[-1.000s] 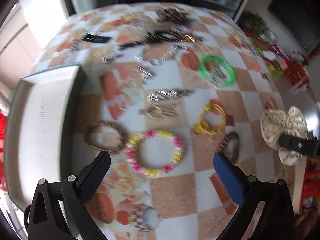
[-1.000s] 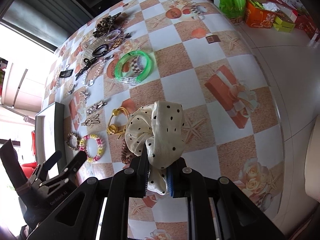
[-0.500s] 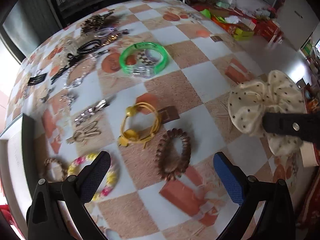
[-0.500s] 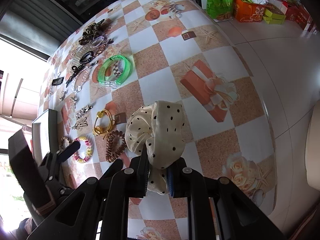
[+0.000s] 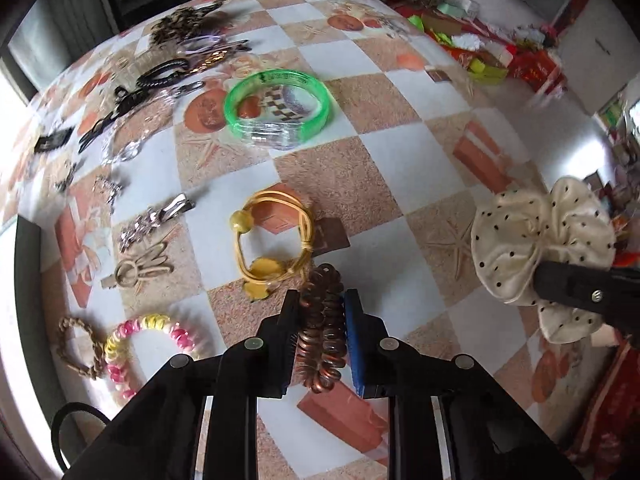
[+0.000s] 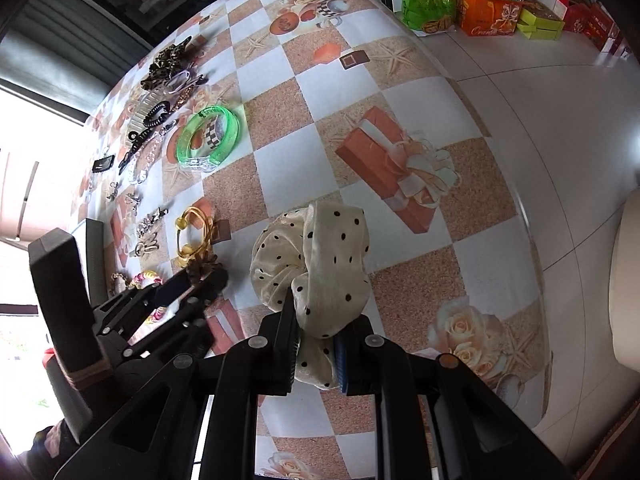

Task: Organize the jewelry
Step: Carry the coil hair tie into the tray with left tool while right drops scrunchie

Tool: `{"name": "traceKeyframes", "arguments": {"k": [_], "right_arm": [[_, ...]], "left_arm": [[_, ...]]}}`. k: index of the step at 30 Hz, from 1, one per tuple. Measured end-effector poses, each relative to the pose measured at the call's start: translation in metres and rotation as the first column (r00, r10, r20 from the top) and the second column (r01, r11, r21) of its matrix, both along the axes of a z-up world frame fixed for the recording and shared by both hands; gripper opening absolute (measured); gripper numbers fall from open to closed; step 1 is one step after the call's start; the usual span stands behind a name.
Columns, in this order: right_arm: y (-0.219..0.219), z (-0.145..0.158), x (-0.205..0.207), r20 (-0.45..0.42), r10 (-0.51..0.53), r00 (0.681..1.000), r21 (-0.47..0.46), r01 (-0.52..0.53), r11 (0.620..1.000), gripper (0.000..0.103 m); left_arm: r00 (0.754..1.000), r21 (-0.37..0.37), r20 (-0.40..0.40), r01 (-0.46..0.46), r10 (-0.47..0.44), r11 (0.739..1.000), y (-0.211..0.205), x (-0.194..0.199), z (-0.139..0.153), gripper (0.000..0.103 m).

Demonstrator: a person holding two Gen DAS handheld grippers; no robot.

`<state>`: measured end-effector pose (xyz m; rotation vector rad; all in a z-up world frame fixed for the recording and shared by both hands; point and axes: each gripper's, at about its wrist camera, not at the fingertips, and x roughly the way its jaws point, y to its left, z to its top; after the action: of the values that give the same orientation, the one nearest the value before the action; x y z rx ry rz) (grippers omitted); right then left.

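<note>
A brown spiral hair tie (image 5: 322, 332) lies on the checked tablecloth, squeezed into a narrow oval between the pads of my left gripper (image 5: 322, 300), whose jaws are closing on it. The right wrist view shows that gripper (image 6: 200, 276) low over the cloth, with the brown coil (image 6: 204, 268) bunched at its tips. My right gripper (image 6: 316, 320) is shut on a cream polka-dot scrunchie (image 6: 316, 256) and holds it clear of the table. The scrunchie (image 5: 540, 240) also hangs at the right of the left wrist view.
A yellow hair tie (image 5: 272, 240) lies just beyond the brown coil. A green bangle (image 5: 278, 110) sits farther back. At the left are a pink-yellow coil (image 5: 148, 332), a braided bracelet (image 5: 78, 348), metal clips (image 5: 156, 216) and a grey tray (image 5: 24, 300). Boxes (image 6: 496, 16) stand on the floor.
My left gripper swept right and down, from over the pink-yellow coil to the brown coil, and its wide-open jaws closed around it. The right gripper kept still with the scrunchie.
</note>
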<state>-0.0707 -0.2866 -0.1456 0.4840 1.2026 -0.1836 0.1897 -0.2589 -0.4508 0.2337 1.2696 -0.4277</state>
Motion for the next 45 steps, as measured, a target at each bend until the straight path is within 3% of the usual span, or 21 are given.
{"name": "traceKeyframes", "arguments": {"k": [7,14,19,20,22,26,31,36,39,45], "right_arm": [[0.009,0.006,0.006,0.015,0.023,1.0,-0.003,-0.023,1.0,0.017],[0.04,0.018,0.024,0.035,0.104,0.994,-0.012,-0.104,0.995,0.017],[0.084,0.027,0.048,0.055,0.209,0.976,-0.005,-0.209,0.978,0.017],[0.095,0.028,0.054,0.059,0.236,0.97,-0.003,-0.236,0.972,0.017],[0.118,0.031,0.065,0.067,0.291,0.954,-0.001,-0.292,0.957,0.017],[0.178,0.035,0.095,0.08,0.413,0.907,0.002,-0.415,0.91,0.017],[0.255,0.033,0.134,0.088,0.546,0.833,0.003,-0.549,0.836,0.017],[0.317,0.021,0.167,0.076,0.627,0.776,0.004,-0.629,0.778,0.017],[0.345,0.008,0.184,0.061,0.649,0.758,0.004,-0.651,0.759,0.017],[0.37,-0.02,0.207,0.012,0.653,0.757,0.001,-0.653,0.757,0.016]], "left_arm": [[0.998,-0.095,0.006,-0.055,0.056,0.994,0.006,0.021,0.011,0.025],[0.985,-0.142,0.053,-0.157,0.166,0.977,0.044,0.048,0.06,0.025],[0.953,-0.102,0.096,-0.278,0.288,0.955,0.118,0.017,0.13,0.025],[0.941,-0.099,0.107,-0.31,0.32,0.945,0.131,0.023,0.135,0.025],[0.922,-0.098,0.125,-0.357,0.367,0.929,0.181,-0.019,0.176,0.025],[0.87,-0.075,0.164,-0.46,0.465,0.885,0.265,-0.047,0.229,0.025],[0.799,-0.043,0.195,-0.572,0.569,0.819,0.347,-0.045,0.244,0.025],[0.755,-0.022,0.195,-0.635,0.627,0.772,0.409,-0.041,0.239,0.025],[0.74,-0.015,0.184,-0.656,0.647,0.755,0.429,-0.035,0.229,0.025],[0.74,0.022,0.178,-0.662,0.649,0.749,0.451,-0.042,0.217,0.025]]}}
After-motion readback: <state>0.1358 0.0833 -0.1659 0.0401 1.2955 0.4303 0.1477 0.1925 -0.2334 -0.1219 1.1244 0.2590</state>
